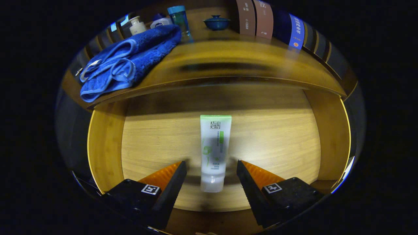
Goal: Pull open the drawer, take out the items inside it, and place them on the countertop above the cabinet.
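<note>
Gripper view — gripper [211, 166] spread, level, straddling tube [215, 151] in drawer [104, 147].

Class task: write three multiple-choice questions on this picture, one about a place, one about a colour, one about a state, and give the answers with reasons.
1. Where does the tube lie?
A. in the open drawer
B. on the countertop
C. on the towel

2. What colour is the towel on the countertop?
A. red
B. blue
C. white

3. How do the tongs stand?
A. shut on the tube
B. shut on nothing
C. open, one finger on each side of the tube

Answers:
1 A, it rests on the drawer floor.
2 B, the folded cloth is blue.
3 C, gaps show on both sides of the tube.
</note>
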A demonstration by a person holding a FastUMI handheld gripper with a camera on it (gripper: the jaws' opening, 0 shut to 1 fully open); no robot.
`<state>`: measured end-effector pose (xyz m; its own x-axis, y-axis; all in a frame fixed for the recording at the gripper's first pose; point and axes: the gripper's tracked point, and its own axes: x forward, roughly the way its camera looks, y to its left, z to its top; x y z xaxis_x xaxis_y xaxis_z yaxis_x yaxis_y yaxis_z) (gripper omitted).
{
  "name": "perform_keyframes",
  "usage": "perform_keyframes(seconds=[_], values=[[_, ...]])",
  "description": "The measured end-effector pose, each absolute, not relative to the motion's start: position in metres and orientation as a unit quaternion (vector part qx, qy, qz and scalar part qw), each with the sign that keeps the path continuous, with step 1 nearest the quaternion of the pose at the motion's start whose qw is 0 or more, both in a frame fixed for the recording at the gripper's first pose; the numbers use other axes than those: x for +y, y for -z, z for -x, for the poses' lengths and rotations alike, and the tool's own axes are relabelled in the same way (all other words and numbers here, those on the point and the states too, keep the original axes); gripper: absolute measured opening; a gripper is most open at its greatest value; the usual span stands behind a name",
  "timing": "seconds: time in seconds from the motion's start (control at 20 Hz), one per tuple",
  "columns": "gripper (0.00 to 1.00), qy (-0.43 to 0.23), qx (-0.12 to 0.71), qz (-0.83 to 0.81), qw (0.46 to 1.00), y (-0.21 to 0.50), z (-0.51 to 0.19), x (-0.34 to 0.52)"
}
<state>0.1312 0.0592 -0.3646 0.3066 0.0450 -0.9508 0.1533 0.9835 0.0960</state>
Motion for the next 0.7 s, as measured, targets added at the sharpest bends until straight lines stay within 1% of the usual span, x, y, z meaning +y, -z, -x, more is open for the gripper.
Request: perform_keyframes(seconds=[0.05, 0.2, 0.35, 0.55, 0.7], values=[[0.99, 0.037, 0.594, -0.083, 0.799, 0.366, -0.131, 0.057], [0.89, 0.039, 0.609, -0.08, 0.788, 0.372, -0.133, 0.057], [0.89, 0.039, 0.64, -0.07, 0.764, 0.381, -0.125, 0.057], [0.89, 0.048, 0.659, -0.057, 0.748, 0.388, -0.123, 0.054], [0.81, 0.05, 0.653, -0.046, 0.755, 0.389, -0.128, 0.052]])
